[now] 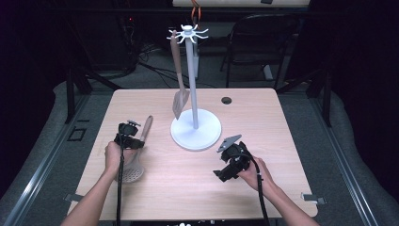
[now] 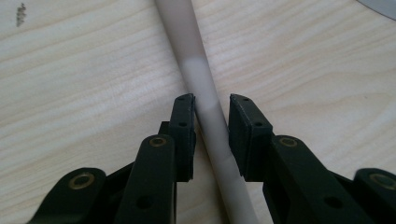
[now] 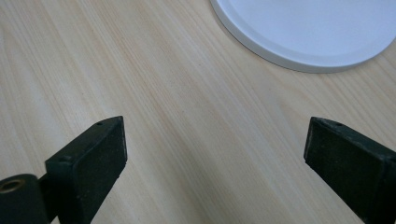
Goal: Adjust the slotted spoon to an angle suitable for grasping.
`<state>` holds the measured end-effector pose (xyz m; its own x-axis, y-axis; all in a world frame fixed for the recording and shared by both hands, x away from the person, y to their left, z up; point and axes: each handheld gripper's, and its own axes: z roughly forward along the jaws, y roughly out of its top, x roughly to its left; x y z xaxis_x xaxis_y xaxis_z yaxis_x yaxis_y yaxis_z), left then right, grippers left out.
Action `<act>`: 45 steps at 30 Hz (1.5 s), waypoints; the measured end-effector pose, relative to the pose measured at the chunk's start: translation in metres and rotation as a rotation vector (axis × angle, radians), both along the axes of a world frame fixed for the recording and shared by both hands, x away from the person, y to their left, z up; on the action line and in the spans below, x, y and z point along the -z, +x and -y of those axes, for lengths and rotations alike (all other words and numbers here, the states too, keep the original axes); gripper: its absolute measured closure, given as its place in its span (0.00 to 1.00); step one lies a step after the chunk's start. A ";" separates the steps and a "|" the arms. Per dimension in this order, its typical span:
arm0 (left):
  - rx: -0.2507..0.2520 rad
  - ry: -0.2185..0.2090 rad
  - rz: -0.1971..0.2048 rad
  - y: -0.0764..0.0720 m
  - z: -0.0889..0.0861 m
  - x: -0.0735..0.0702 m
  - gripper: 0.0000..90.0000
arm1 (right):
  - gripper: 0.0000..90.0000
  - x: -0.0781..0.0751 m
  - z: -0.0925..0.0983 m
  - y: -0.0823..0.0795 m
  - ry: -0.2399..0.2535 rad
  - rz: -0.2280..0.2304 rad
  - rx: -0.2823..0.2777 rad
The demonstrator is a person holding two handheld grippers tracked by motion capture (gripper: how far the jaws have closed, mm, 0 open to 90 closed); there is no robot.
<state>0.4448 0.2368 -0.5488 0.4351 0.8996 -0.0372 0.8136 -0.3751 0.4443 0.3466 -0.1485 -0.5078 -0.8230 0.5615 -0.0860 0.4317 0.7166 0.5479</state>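
A person sits at a light wooden table [image 1: 188, 188], holding a two-jaw gripper in each hand.

The left gripper [image 2: 211, 108] has its jaws drawn narrow around the pale handle [image 2: 205, 100] of a skimmer spoon [image 1: 135, 160]. One pad touches the handle's side; a thin gap shows at the other pad, so a firm clamp cannot be confirmed. In the high view, the left gripper [image 1: 133, 141] sits over the handle, above the spoon's round perforated head, which lies flat on the table near the left hand [image 1: 113, 155].

The right gripper [image 3: 215, 154] has its jaws spread wide and holds nothing; bare wood lies between them. In the high view, the right gripper [image 1: 225, 170] rests low over the table, toward the front right.

A white utensil stand [image 1: 195, 127] with a round base and tall pole stands at the table's middle, between and beyond both grippers. A slotted spatula [image 1: 179, 82] hangs from a hook at its top, its blade reaching down just above the base. The base's rim [image 3: 299, 58] lies close ahead of the right gripper.

The skimmer lies near the table's left edge. Open tabletop stretches between the two hands and along the front edge.
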 end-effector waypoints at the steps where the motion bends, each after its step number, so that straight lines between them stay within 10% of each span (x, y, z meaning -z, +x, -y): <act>1: 0.004 -0.005 -0.006 -0.001 0.000 0.000 0.80 | 0.06 0.000 0.000 0.000 -0.002 0.000 0.000; 27: 0.130 0.024 -0.148 -0.018 -0.002 -0.010 0.84 | 0.06 0.001 0.000 0.000 -0.007 -0.005 -0.002; 45: 0.151 0.122 -0.097 -0.009 0.017 -0.004 0.81 | 0.06 0.002 -0.001 0.000 -0.006 -0.005 -0.002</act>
